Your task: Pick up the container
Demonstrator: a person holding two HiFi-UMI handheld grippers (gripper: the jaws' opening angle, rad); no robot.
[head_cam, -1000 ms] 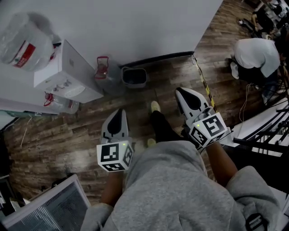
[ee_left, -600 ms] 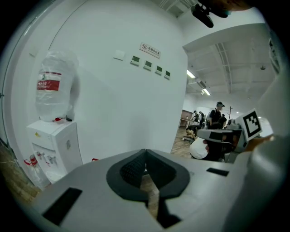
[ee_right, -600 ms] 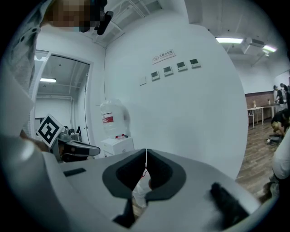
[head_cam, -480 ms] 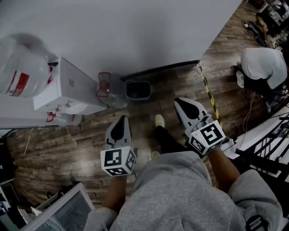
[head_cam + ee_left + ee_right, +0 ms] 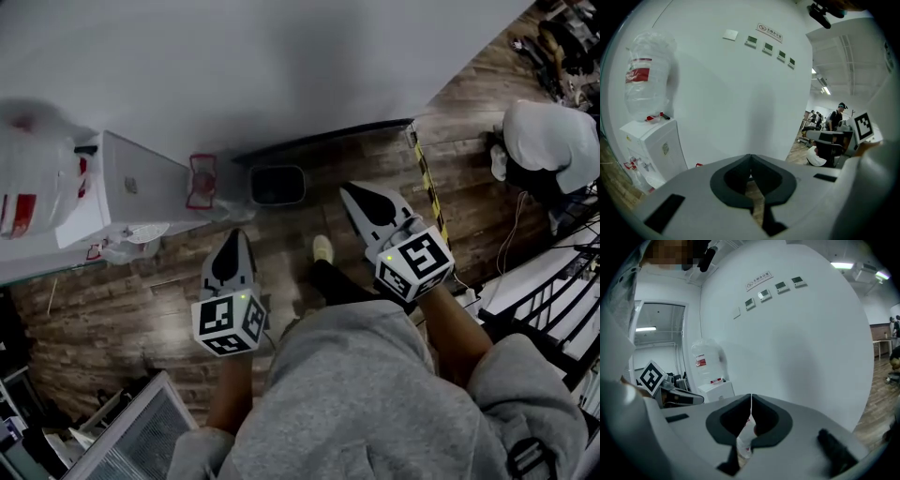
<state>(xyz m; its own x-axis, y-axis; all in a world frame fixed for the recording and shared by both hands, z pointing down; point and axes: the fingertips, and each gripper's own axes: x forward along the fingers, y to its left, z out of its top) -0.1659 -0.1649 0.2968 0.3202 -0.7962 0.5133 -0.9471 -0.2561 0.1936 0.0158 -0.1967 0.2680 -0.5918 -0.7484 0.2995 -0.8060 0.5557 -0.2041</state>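
jaws of left gripper (image 5: 237,238) and right gripper (image 5: 353,195) closed; container (image 5: 277,185) well ahead.

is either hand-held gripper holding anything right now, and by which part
Nothing is held. The left hand-held gripper and the right hand-held gripper each have their jaws closed together with no object between them.

Operator wears a grey sweatshirt (image 5: 366,394), sleeves ending above the forearms; a black buckle (image 5: 525,459) sits at the sweatshirt's lower right. Ahead of the sweatshirt: dark trousers (image 5: 335,281), pale shoe (image 5: 322,248). Left gripper (image 5: 238,236) and right gripper (image 5: 349,190) have white shells with black insets. Each carries a black-and-white marker cube (image 5: 229,323) with a green light (image 5: 246,298).
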